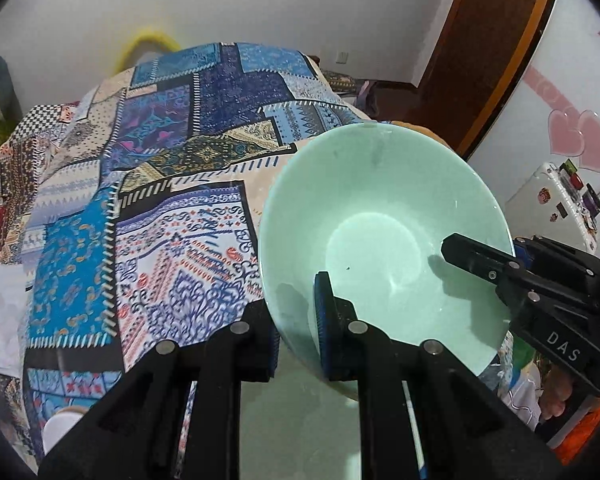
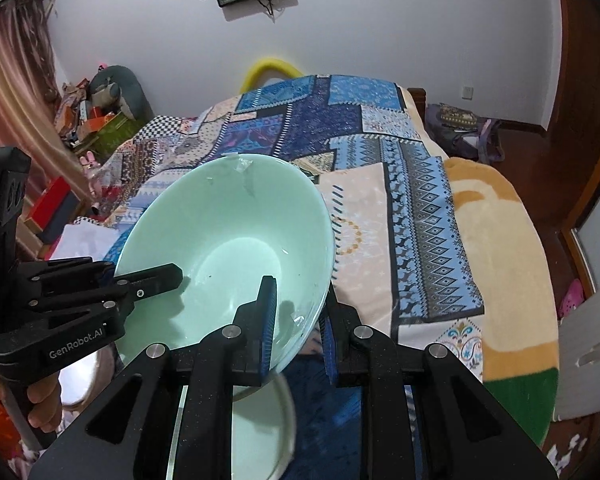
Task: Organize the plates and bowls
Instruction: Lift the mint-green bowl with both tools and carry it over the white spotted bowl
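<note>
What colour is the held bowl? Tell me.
Pale mint green bowl, plain, clearest in the right wrist view.

White letters "DAS" stand on the side of the right claw (image 1: 470,258) in the left wrist view. "GenRobot.AI" stands on the side of the left claw (image 2: 168,274) in the right wrist view.

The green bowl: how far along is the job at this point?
Nothing looks finished yet. In hand: the green bowl is tilted in the air over the patchwork bedspread, with the left gripper and right gripper each clamped on its rim. Below it lies a pale green dish. Left: setting the bowl down, perhaps onto that dish.
</note>
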`<state>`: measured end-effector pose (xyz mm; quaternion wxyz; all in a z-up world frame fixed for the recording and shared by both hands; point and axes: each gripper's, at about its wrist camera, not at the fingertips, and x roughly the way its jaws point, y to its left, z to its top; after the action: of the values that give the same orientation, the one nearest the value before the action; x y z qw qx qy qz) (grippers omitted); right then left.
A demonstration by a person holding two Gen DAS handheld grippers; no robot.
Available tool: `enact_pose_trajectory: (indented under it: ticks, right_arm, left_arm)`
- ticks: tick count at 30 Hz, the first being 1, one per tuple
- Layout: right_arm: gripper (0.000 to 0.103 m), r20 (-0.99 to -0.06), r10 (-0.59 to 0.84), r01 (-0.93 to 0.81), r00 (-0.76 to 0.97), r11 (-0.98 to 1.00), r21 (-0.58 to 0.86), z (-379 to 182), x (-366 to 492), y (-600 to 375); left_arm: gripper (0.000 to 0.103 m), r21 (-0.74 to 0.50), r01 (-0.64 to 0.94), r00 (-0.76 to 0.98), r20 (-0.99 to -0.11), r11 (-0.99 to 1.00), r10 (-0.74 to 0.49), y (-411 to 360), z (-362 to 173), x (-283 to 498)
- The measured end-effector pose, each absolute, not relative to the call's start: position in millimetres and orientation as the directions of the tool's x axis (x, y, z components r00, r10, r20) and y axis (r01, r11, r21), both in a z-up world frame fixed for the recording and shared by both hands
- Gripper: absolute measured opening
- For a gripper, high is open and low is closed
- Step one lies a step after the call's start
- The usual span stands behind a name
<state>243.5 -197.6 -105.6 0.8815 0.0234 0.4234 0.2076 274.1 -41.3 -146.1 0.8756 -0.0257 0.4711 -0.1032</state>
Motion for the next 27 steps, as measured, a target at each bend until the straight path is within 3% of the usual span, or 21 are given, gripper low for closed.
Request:
enact_pose_trajectory:
  ticks: [27]
  right_arm:
    - [0.019, -0.71, 0.477, -0.466, 0.518, 0.854, 0.234, -93, 177, -110]
  left_arm:
    - [0.015, -0.156, 0.048, 0.614, -0.774, 0.987, -0.153, 55, -110, 161]
